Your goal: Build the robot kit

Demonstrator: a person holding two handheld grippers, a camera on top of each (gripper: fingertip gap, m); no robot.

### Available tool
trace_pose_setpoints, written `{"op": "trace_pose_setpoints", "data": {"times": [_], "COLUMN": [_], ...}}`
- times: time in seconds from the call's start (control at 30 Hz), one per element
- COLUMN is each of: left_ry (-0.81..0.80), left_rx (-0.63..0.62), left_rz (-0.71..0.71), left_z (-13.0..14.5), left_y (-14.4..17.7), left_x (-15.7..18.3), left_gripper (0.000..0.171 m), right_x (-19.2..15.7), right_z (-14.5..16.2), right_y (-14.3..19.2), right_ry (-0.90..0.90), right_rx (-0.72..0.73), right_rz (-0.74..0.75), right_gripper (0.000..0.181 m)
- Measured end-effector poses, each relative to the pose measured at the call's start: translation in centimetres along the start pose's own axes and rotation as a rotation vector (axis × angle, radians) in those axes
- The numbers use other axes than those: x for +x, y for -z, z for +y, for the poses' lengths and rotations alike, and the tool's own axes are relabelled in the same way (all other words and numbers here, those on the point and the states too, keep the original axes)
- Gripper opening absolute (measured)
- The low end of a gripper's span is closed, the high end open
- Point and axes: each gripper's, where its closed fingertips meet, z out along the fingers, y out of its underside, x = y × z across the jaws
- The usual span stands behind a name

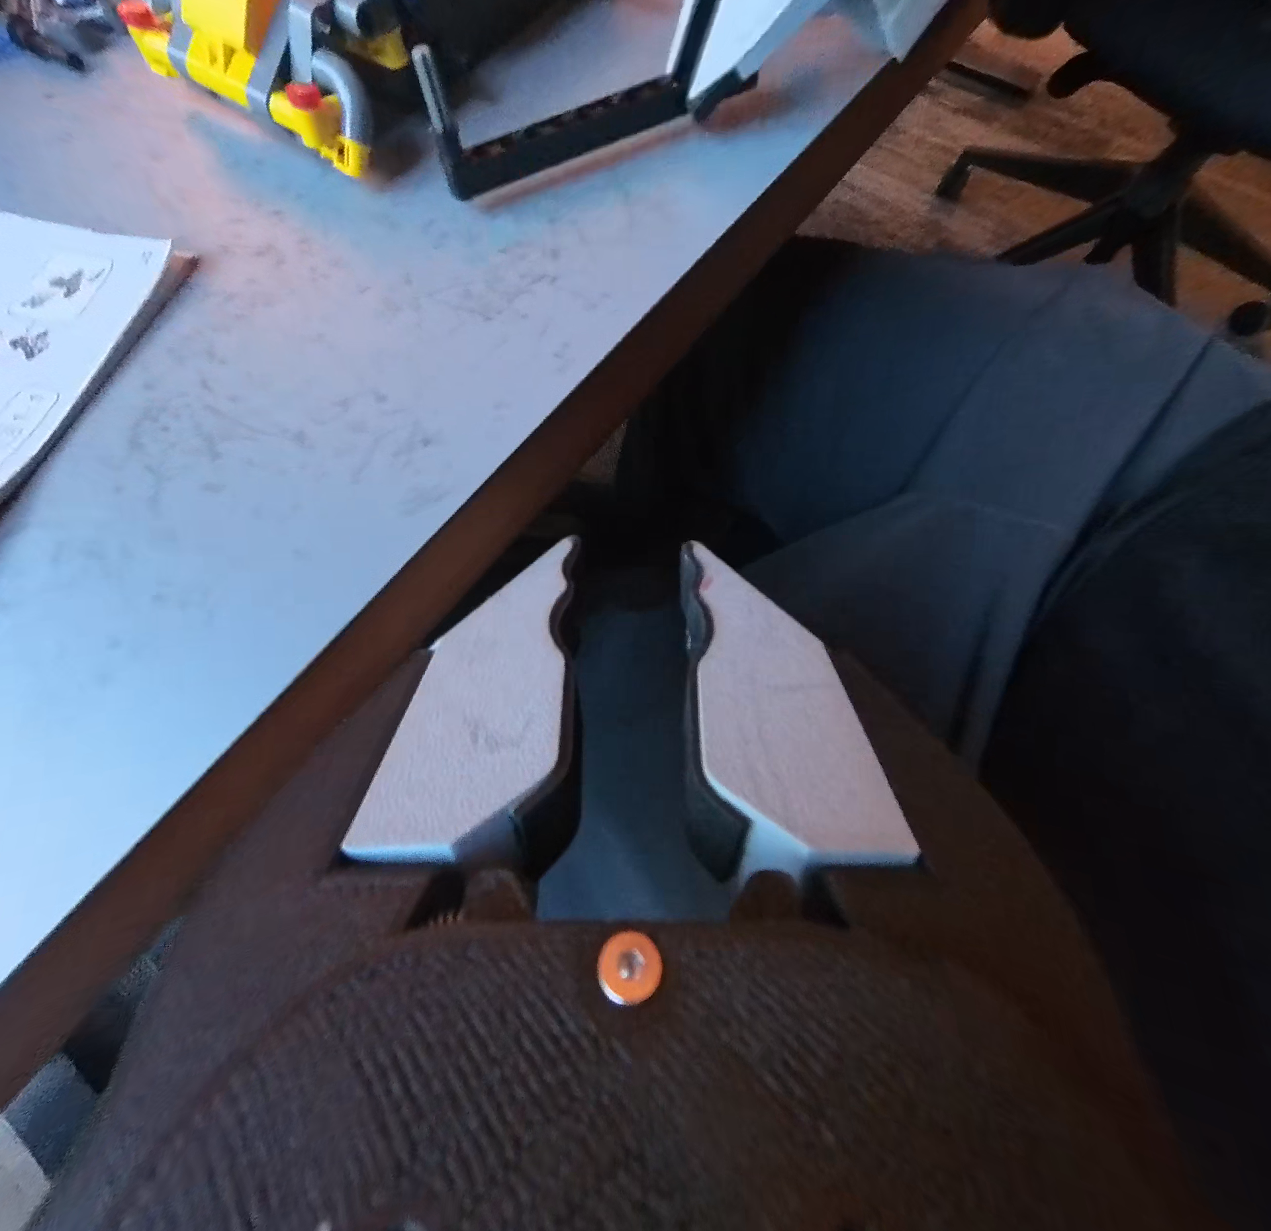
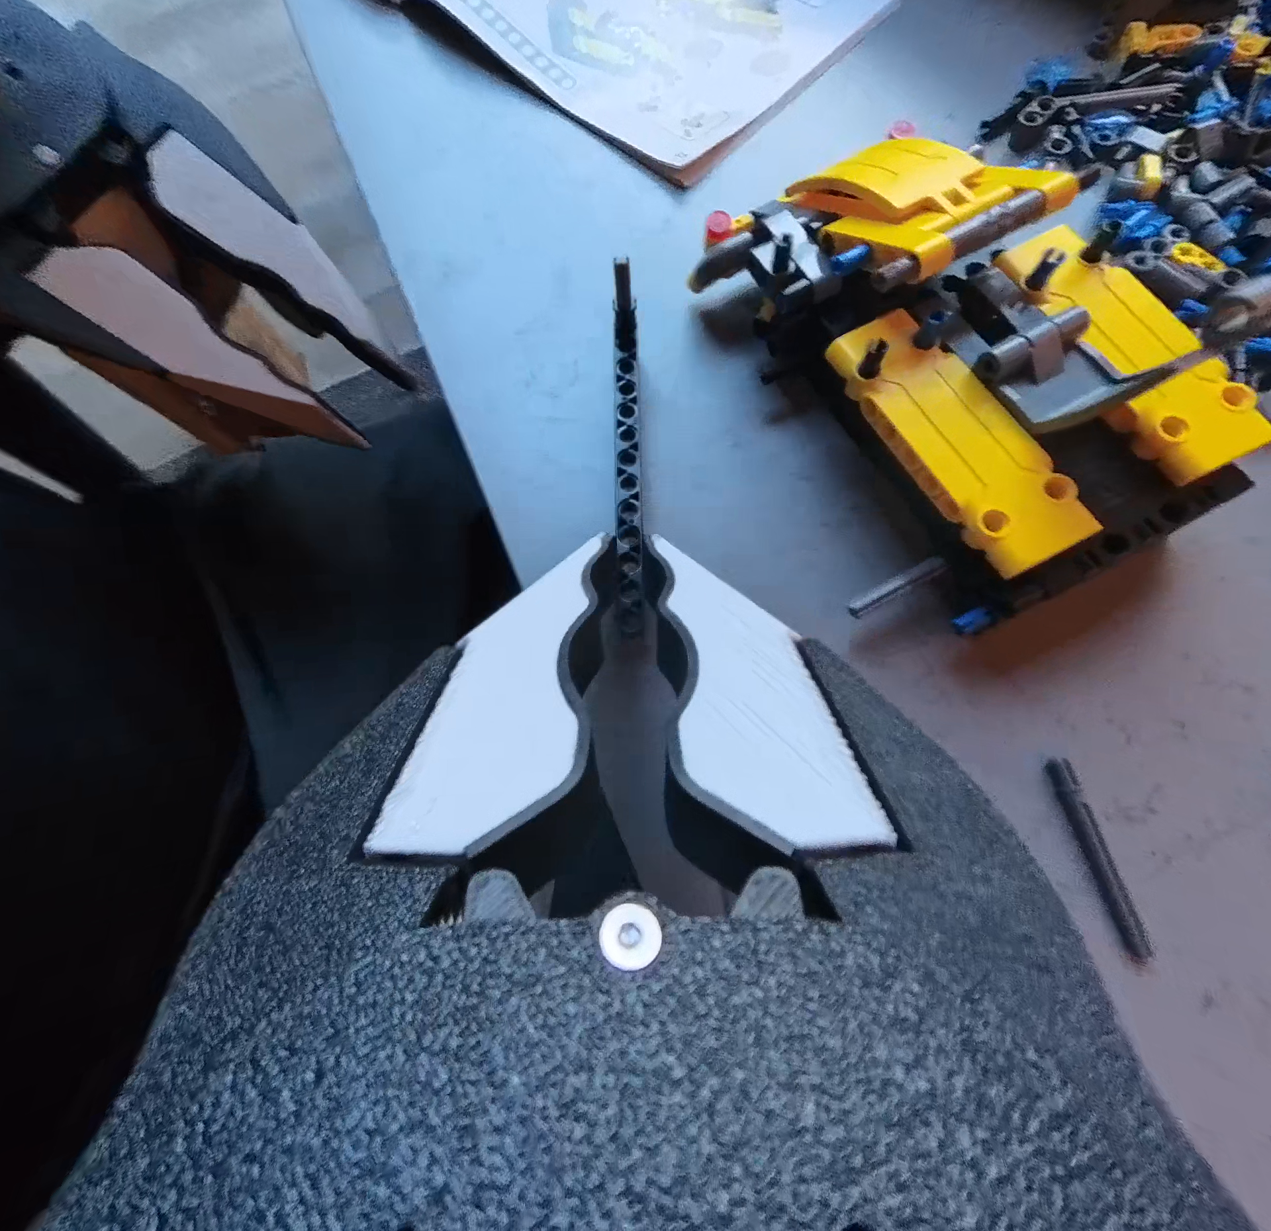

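Right tongs (image 2: 627, 545) closed on a long black plastic beam with a row of round holes (image 2: 627, 428); beam forms one side of a black U-shaped frame (image 1: 550, 146) standing on the grey counter (image 1: 275, 407). Left tongs (image 1: 629, 548) parted, empty, off the counter edge. Yellow-and-grey brick-built vehicle model (image 2: 983, 373) lies just beside the frame.

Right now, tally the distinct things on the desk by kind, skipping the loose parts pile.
Yellow toy vehicle: 1
Black beam frame, clamped in the right gripper: 1
Instruction booklet: 1
Loose dark rods, one by the vehicle, one near the right gripper: 2
Total: 5
The left gripper is open and holds nothing.
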Motion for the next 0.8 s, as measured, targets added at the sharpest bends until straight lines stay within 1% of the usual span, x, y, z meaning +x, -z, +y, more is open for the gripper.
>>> {"op": "trace_pose_setpoints", "data": {"times": [0.1, 0.2, 0.3, 0.37, 0.57, 0.67, 0.8], "left_ry": [-0.013, -0.014, 0.026, 0.048, 0.065, 0.080, 0.096], "left_rx": [0.044, 0.116, 0.165, 0.176, 0.165, 0.153, 0.154], "left_rz": [0.034, 0.123, 0.193, 0.202, 0.216, 0.243, 0.244], "left_z": [-0.8, -2.0, -2.6, -2.8, -2.5, -2.4, -2.4], "left_y": [0.2, 0.7, 1.3, 1.6, 1.3, 1.1, 1.0], "left_x": [0.6, 1.7, 2.1, 1.8, 1.4, 1.5, 1.3], "left_gripper": [0.026, 0.031, 0.032, 0.031, 0.029, 0.029, 0.028], "right_x": [-1.4, -2.4, -3.4, -3.9, -3.5, -3.3, -3.5], "right_z": [-1.0, -2.1, -3.6, -4.4, -5.6, -5.5, -5.5], "right_y": [0.5, 0.9, 0.9, 0.6, -0.2, -0.6, -0.7], "right_ry": [-0.053, -0.130, -0.205, -0.235, -0.325, -0.378, -0.428], "right_rx": [0.035, 0.069, 0.118, 0.139, 0.174, 0.186, 0.201], "right_rz": [-0.095, -0.195, -0.303, -0.356, -0.422, -0.446, -0.494], "right_gripper": [0.007, 0.007, 0.007, 0.008, 0.008, 0.008, 0.007]}}
